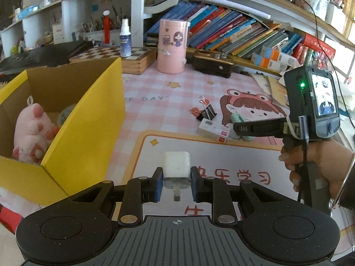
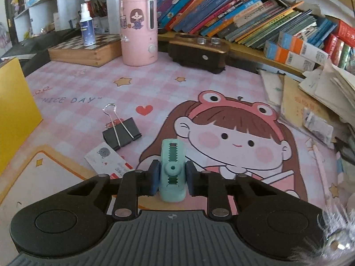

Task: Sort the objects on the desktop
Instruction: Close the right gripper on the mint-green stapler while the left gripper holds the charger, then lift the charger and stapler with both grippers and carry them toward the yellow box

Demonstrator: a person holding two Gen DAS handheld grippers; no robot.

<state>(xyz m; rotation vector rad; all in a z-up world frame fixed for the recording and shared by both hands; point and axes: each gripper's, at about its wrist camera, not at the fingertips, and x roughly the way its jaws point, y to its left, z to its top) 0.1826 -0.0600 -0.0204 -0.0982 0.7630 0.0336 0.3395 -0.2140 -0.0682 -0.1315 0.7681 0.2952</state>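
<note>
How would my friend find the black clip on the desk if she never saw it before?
Start at the big cartoon girl in the frog hat on the pink checked desk mat. Just left of her face lies the black binder clip, beside a small white card box. It is the only black thing there, with two silver wire handles folded over it.

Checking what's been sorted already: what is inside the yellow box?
In the yellow box, a pink plush toy lies against the wall, with a tape roll partly visible behind it. The box wall hides the remaining floor.

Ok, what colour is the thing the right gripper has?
Mint green correction tape, clearest in the right wrist view.
</note>
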